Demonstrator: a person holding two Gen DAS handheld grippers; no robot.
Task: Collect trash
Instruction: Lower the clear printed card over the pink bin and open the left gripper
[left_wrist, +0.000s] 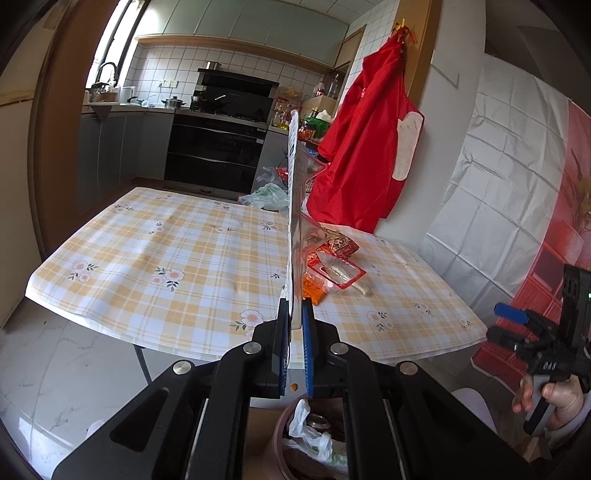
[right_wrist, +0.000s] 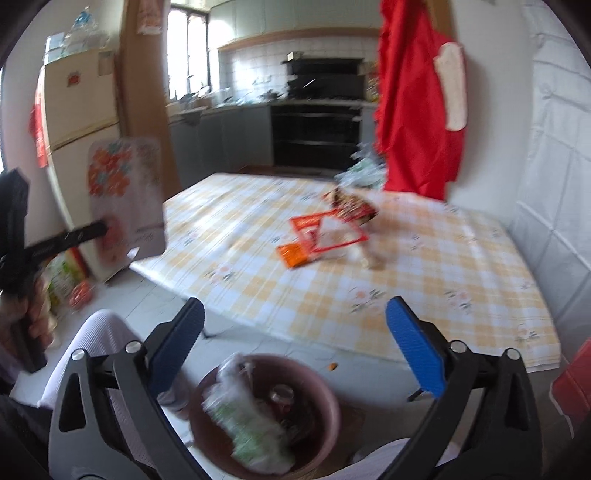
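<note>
My left gripper (left_wrist: 295, 314) is shut on a flat printed plastic package (left_wrist: 294, 221), which I see edge-on, standing upright above the table edge. In the right wrist view the same package (right_wrist: 125, 199) shows its flowered face at the left, above the floor. My right gripper (right_wrist: 295, 302) is open with nothing between its blue pads, above a pink bin (right_wrist: 325, 402) that holds a white and green plastic bag (right_wrist: 243, 424). Red wrappers (right_wrist: 325, 232) and an orange packet (right_wrist: 293, 254) lie on the checked tablecloth (right_wrist: 424, 288).
A red apron (right_wrist: 413, 110) hangs on the wall behind the table. A crumpled plastic bag (left_wrist: 267, 195) lies at the table's far edge. A fridge (right_wrist: 81, 110) stands left. The person's white-trousered knee (right_wrist: 99, 332) is beside the bin. A small orange scrap (right_wrist: 332, 366) lies on the floor.
</note>
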